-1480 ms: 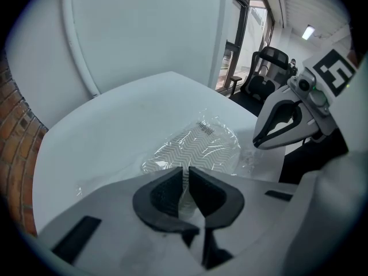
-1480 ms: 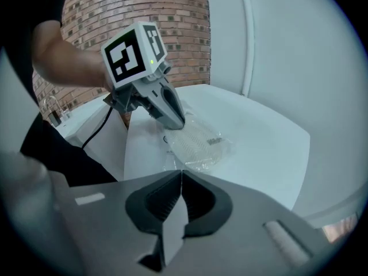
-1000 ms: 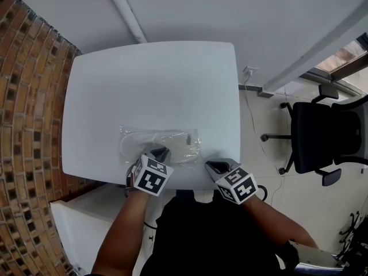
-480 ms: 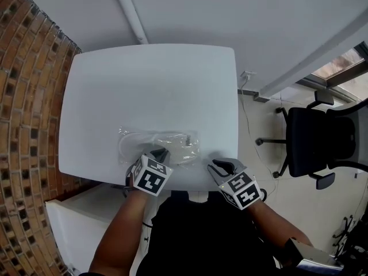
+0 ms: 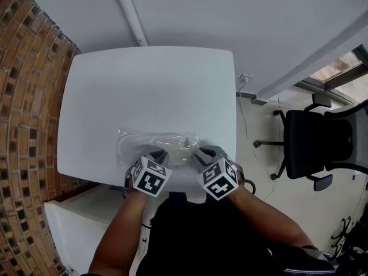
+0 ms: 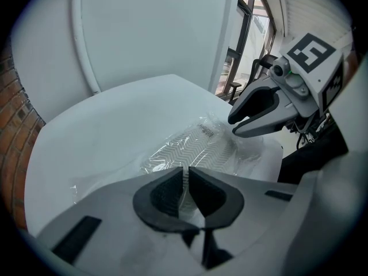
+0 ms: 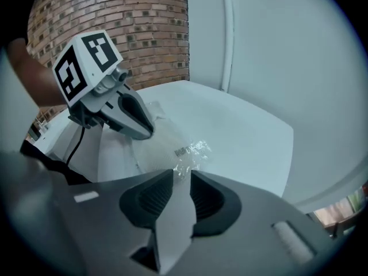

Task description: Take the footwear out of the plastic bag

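Note:
A clear plastic bag (image 5: 158, 141) lies near the front edge of the white table (image 5: 149, 85). Inside it is white footwear (image 6: 198, 148) with a herringbone sole. My left gripper (image 5: 161, 153) rests on the bag's front edge, and in the left gripper view the left gripper (image 6: 186, 174) has its jaws closed on the thin film. My right gripper (image 5: 202, 153) stands at the bag's right end. Its jaws have just been opening. In the right gripper view the right gripper (image 7: 181, 180) shows a gap with crinkled plastic (image 7: 187, 154) just beyond the tips and nothing pressed between the pads.
A brick wall (image 5: 23, 125) runs along the left. On the floor to the right stands a black office chair (image 5: 313, 145), with a cable (image 5: 247, 79) near the table's far corner. A white pipe (image 5: 129, 13) runs beyond the table. A white cabinet (image 5: 75, 223) sits below left.
My right gripper has moved left along the table's front edge to the bag's right end, rolled, and opened its jaws. The left gripper and the bag have stayed put.

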